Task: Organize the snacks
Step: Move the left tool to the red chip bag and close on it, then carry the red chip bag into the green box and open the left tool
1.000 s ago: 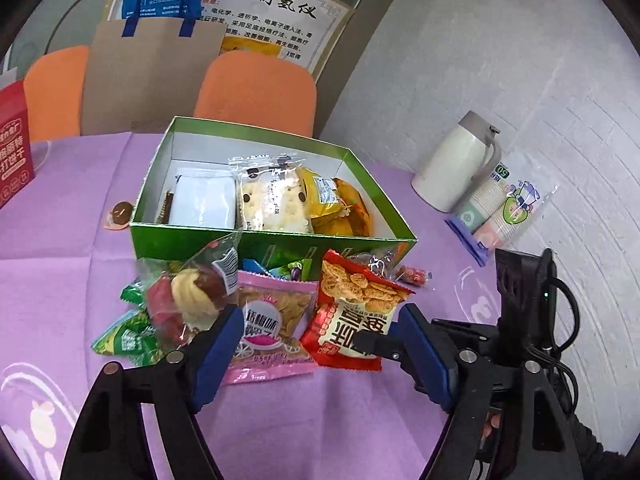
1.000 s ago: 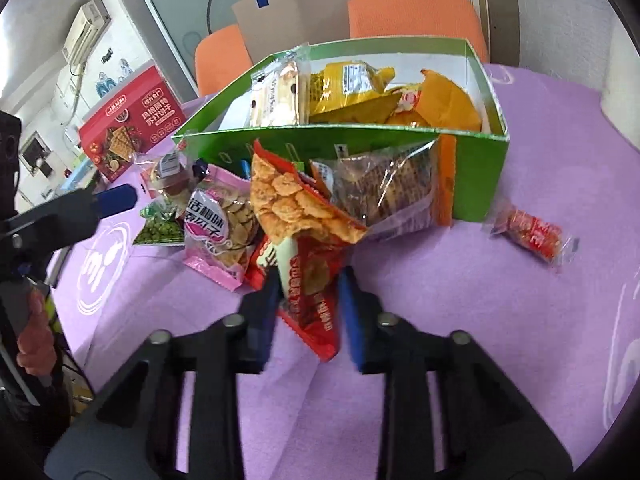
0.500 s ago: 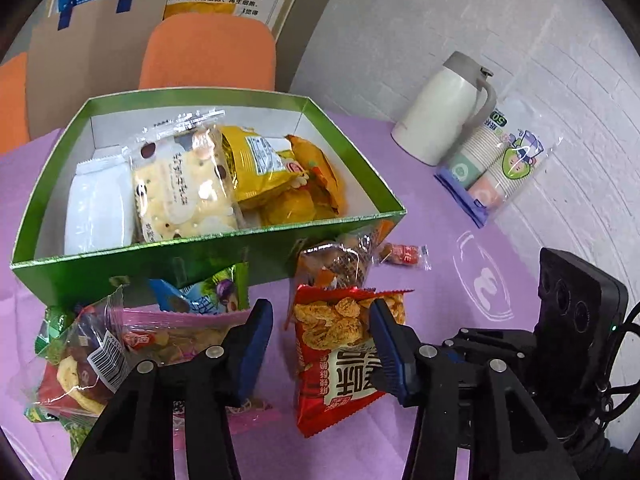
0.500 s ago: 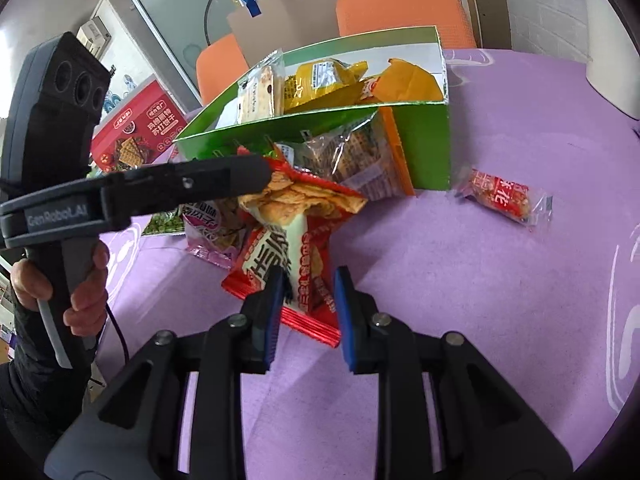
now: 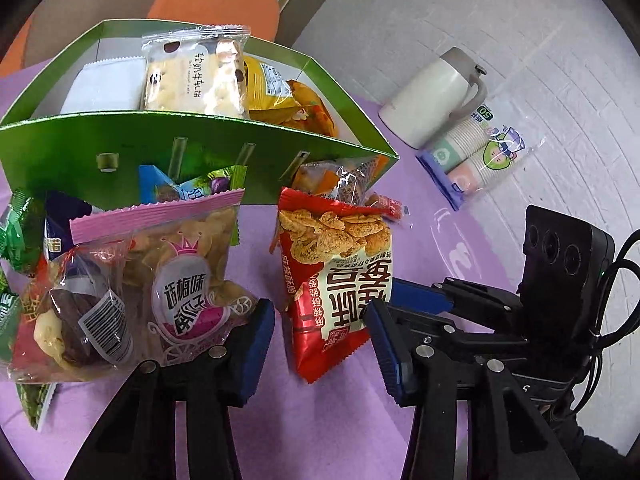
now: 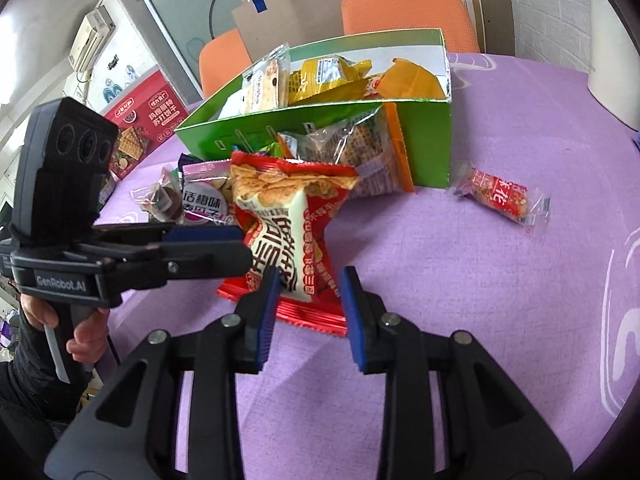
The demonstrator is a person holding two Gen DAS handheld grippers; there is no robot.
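My right jaws have just been opening and now stand spread on either side of the red crisp packet (image 6: 292,236), its lower end between the pads, neither pad pressing it. My left jaws have just been closing; they flank the same packet's lower part, and I cannot tell whether their pads touch it. The right gripper (image 6: 308,312) faces the left gripper (image 5: 320,344) across that packet. Beside the packet lies a pink-topped snack bag (image 5: 176,272); just behind it stands the green box (image 5: 192,148) of snacks on the purple bench (image 6: 500,300). A small red candy wrapper (image 6: 500,196) lies apart from the packet.
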